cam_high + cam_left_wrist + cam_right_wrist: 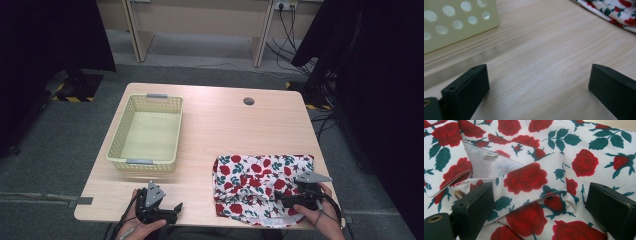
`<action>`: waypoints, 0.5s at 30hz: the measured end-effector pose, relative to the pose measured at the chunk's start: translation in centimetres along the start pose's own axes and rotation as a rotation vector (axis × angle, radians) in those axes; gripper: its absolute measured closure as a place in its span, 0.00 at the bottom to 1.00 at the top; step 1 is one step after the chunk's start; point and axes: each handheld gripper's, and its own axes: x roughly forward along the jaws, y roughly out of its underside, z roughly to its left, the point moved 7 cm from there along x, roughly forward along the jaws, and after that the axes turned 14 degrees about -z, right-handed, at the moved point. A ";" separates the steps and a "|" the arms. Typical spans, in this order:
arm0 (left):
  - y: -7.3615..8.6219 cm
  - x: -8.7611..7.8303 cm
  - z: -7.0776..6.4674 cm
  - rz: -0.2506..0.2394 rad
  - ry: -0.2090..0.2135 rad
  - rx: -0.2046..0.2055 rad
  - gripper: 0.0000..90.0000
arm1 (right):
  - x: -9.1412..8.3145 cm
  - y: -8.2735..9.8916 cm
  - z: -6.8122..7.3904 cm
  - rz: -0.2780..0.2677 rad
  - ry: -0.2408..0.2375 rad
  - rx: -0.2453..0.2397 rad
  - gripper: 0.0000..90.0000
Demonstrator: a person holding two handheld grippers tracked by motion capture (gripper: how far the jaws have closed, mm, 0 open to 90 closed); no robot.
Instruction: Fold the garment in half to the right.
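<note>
The white rose-printed fabric shirt (529,177) runs off every edge of the right gripper view; its small collar label (491,153) at ten o'clock is too blurred to read. The pale yellow perforated plastic basket (456,22) is cut off at eleven o'clock in the left gripper view.

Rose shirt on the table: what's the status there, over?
Right gripper open, over the rose shirt collar. Left gripper open over bare table. Shirt lies crumpled, unheld. Basket stands apart; nothing in the way.
</note>
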 end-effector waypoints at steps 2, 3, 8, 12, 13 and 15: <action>-0.1 0.1 -0.4 -0.006 0.010 -0.001 0.03 | 0.0 0.0 0.0 0.001 -0.001 0.000 0.09; -0.1 0.1 -0.7 -0.005 0.018 0.001 0.03 | 0.0 0.0 0.0 0.003 0.000 0.001 0.09; -0.2 0.7 -2.0 0.001 0.055 0.017 0.03 | -0.2 0.1 -0.5 0.005 0.019 0.011 0.10; -0.7 1.3 -3.6 -0.011 0.091 0.034 0.03 | -0.1 0.0 -0.6 0.005 0.023 0.011 0.09; -0.9 1.5 -4.1 -0.015 0.104 0.038 0.03 | -0.1 0.0 -0.6 0.006 0.023 0.011 0.09; -1.3 2.1 -5.1 -0.023 0.130 0.039 0.03 | -0.1 0.0 -0.6 0.005 0.021 0.014 0.09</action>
